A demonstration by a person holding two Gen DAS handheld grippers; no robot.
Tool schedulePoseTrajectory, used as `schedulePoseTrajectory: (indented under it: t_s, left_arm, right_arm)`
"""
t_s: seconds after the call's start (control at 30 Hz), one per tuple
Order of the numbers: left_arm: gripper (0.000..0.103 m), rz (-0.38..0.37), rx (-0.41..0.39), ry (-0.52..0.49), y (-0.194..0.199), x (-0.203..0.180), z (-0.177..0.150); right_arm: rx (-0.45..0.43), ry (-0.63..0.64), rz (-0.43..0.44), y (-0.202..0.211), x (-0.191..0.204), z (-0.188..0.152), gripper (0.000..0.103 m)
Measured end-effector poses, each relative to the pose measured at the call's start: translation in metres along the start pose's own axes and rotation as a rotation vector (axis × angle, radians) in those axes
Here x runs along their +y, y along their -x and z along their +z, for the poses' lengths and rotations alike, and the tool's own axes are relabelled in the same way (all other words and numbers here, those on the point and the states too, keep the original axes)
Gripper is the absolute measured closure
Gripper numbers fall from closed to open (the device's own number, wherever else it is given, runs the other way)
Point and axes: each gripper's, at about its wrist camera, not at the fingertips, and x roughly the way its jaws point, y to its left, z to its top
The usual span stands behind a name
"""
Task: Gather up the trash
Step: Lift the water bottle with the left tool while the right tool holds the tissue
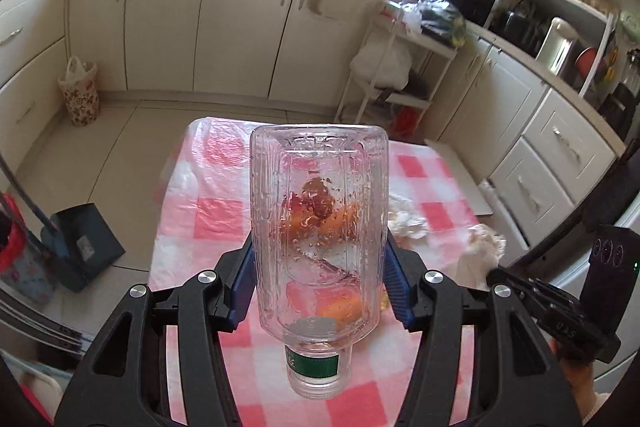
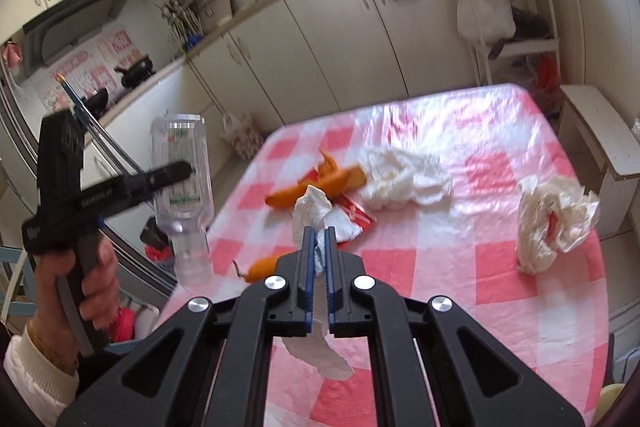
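Kitchen scene, with a pink-and-white checked tablecloth [image 2: 460,227] covering the table in front of you. On the left, your left hand [image 2: 76,287] holds the left gripper [image 1: 320,267], whose blue pads [image 1: 244,283] pinch a clear plastic bottle [image 1: 320,227] by its sides, neck toward you, raised above the table's left edge. To its right, your right gripper [image 2: 319,247] is pressed together on a strip of white tissue [image 2: 312,215], lifted off the cloth. Beyond it lie orange peels [image 2: 316,187] touching a white crumpled tissue [image 2: 404,179]. Farther right, well apart, sits a crumpled wrapper [image 2: 556,223] near the table's right edge.
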Motion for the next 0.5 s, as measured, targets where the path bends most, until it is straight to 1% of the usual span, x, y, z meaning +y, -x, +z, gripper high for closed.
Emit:
schedulePoseTrajectory:
  t_s: [0.1, 0.2, 0.37, 0.5]
  left_arm:
    - [0.050, -0.019, -0.032, 0.004, 0.020, -0.013, -0.018]
    - [0.050, -0.030, -0.044, -0.002, 0.034, -0.026, -0.038]
    - [0.050, -0.028, -0.056, -0.014, 0.051, -0.041, -0.063]
    - [0.050, 0.015, -0.080, -0.038, 0.067, -0.047, -0.080]
  right_arm:
    - [-0.068, 0.001, 0.015, 0.017, 0.005, -0.002, 0.097]
    - [-0.098, -0.001, 0.019, 0.031, 0.008, -0.008, 0.097]
    - [-0.147, -0.002, 0.033, 0.051, 0.012, -0.017, 0.097]
    - [-0.162, 0.013, 0.044, 0.061, 0.018, -0.023, 0.097]
